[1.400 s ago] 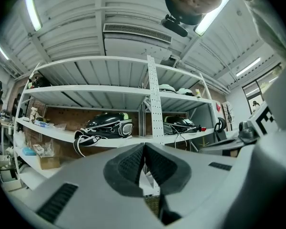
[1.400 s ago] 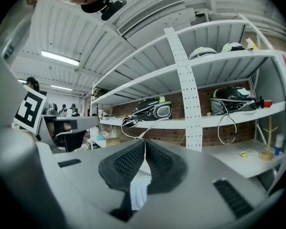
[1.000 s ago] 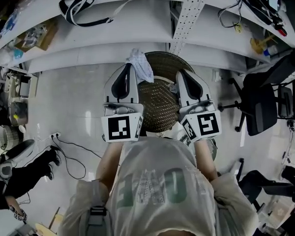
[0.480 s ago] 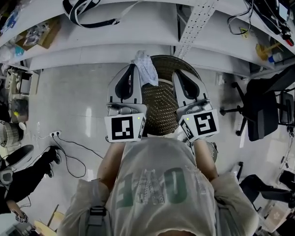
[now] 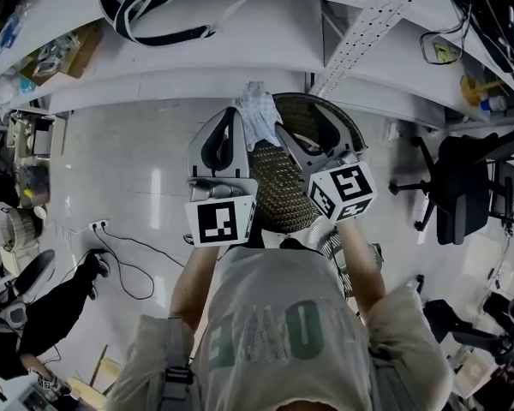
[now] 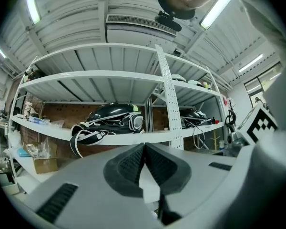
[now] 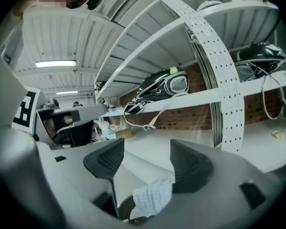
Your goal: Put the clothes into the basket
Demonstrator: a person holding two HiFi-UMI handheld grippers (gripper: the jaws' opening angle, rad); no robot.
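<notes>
We see the left gripper (image 5: pixel 234 115) pinched tight, pads meeting at the tips, with the cloth (image 5: pixel 259 114) hanging off its tip. The cloth sits over the far left rim of the basket (image 5: pixel 278 193), not down inside it. The right gripper (image 5: pixel 301 125) is wide and its jaws have just been opening. In the right gripper view the cloth shows low in the gap, and neither pad presses it. Both grippers are side by side over the basket, which stands on the floor by the shelves (image 5: pixel 197 67).
</notes>
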